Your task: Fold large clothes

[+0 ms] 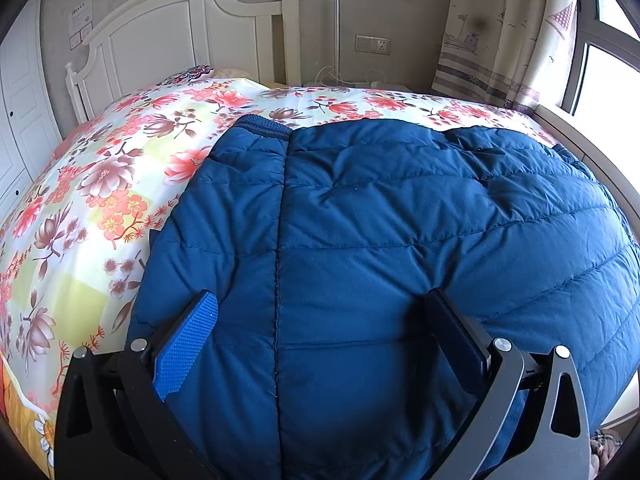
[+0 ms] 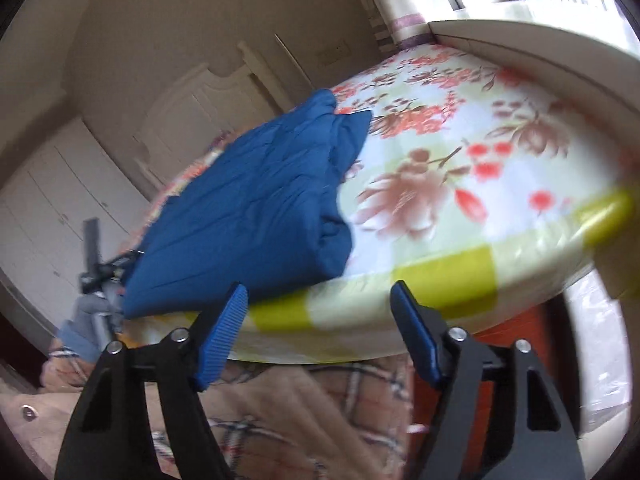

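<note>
A dark blue quilted down jacket (image 1: 380, 240) lies folded on the floral bedspread (image 1: 100, 184). My left gripper (image 1: 320, 312) is open and hovers low over the jacket's near part, one finger on each side of the vertical seam, holding nothing. In the right wrist view the jacket (image 2: 248, 208) is a thick folded bundle near the bed's front edge. My right gripper (image 2: 320, 300) is open and empty, off the bed's edge, to the right of the jacket's near corner. The view is motion-blurred.
A white headboard (image 1: 180, 32) stands at the far end of the bed. A curtain (image 1: 500, 32) and window are at the right. White wardrobe doors (image 2: 48, 208) stand at the left. A plaid garment (image 2: 300, 412) lies below the bed edge.
</note>
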Demonstrator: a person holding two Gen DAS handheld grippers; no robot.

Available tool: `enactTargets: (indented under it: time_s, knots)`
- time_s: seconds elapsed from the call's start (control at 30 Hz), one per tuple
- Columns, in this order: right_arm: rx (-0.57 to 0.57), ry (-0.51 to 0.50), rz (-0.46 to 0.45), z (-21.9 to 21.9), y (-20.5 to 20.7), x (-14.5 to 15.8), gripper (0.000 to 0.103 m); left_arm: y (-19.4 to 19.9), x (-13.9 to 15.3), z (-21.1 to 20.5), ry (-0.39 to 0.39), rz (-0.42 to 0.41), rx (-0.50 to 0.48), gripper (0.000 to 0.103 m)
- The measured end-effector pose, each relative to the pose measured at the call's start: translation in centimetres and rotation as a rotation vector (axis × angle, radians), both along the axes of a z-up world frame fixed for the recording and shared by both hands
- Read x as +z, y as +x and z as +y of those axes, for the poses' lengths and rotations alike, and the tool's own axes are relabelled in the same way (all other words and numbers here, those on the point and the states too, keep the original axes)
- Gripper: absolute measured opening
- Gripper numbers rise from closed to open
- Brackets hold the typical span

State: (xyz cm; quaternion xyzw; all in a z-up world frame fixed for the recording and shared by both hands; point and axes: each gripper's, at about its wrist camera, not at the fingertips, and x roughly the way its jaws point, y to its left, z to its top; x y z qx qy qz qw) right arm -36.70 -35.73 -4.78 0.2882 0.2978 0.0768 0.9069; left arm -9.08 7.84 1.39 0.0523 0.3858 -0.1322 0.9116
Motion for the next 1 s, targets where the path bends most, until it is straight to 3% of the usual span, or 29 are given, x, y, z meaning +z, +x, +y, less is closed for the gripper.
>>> enactTargets:
  time_s: [0.07,0.13,0.23,0.47,0.57,0.67,0.7,0.77,0.8,0.83,0.9,1.0]
  knots:
    - [0.014,0.036,-0.035,0.6,0.0,-0.3,0.070,0.0,0.0,0.0,0.002,0.002,-0.001,0.099]
    - [0.031,0.061,-0.013,1.2,1.0,-0.6,0.070,0.0,0.0,0.0,0.001,0.001,-0.001,0.099]
    - [0.042,0.084,-0.049,1.7,1.4,0.0,0.063,0.0,0.0,0.0,-0.002,-0.001,-0.001,0.099]
    - [0.044,0.179,-0.019,2.4,3.5,-0.4,0.065,0.0,-0.1,0.0,-0.003,-0.004,-0.003,0.099]
    - [0.002,0.250,0.016,2.8,5.7,-0.1,0.075,0.0,-0.1,0.1,-0.004,-0.005,-0.003,0.099]
    - [-0.082,0.230,0.072,3.8,8.5,0.9,0.084,0.1,-0.1,0.0,-0.006,-0.008,-0.003,0.099]
    - [-0.122,0.212,0.093,4.5,9.3,1.2,0.093,0.1,-0.1,0.0,-0.005,-0.008,-0.003,0.099]
    - [-0.141,0.195,0.065,6.0,11.0,2.0,0.092,0.0,-0.2,0.0,-0.004,-0.007,-0.003,0.099]
    - [-0.150,0.179,0.043,6.4,11.5,2.1,0.079,0.0,-0.2,0.1,-0.010,-0.008,-0.004,0.099]
    - [-0.165,0.157,0.037,6.6,11.7,2.2,0.049,0.0,-0.1,0.1,-0.012,-0.010,-0.004,0.099]
    - [-0.164,0.169,-0.038,6.4,12.0,2.2,0.033,0.4,0.0,0.0,-0.015,-0.005,0.003,0.099]
    - [-0.144,0.126,-0.141,6.9,11.3,3.5,0.027,1.2,0.2,-0.6,0.001,-0.007,0.013,0.099]
